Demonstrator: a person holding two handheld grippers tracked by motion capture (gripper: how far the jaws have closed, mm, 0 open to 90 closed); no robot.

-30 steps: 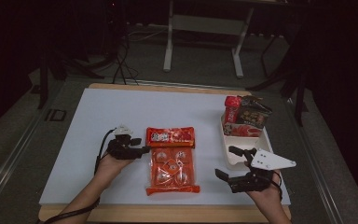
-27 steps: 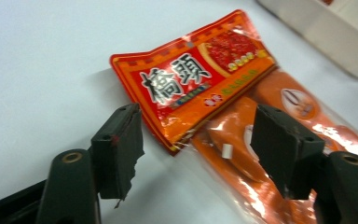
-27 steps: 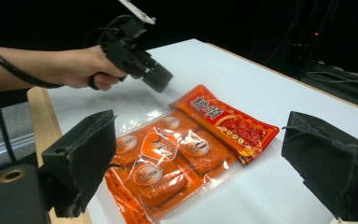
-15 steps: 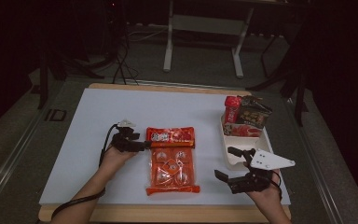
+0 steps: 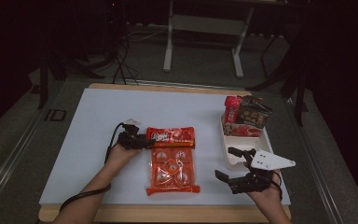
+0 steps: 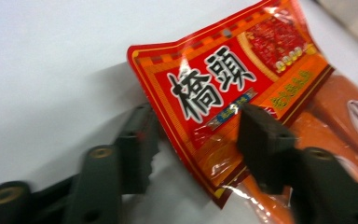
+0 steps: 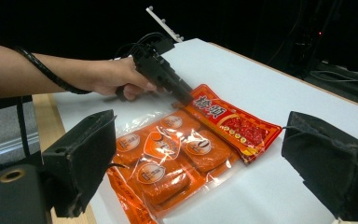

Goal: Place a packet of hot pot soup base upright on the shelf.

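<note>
Right gripper [image 5: 230, 165], in a hand low at the near table edge: 2 jaws spread wide, nothing between them. Beyond it, left gripper [image 6: 193, 135], forearm angled in, jaws just closing astride the red packet [image 6: 228, 88] corner; pads not yet pressing.

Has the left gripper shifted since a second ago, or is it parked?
Yes. In the high view the left gripper has slid right to the red header end of the orange snack pack. Its jaws have been closing around that corner, still apart.
</note>
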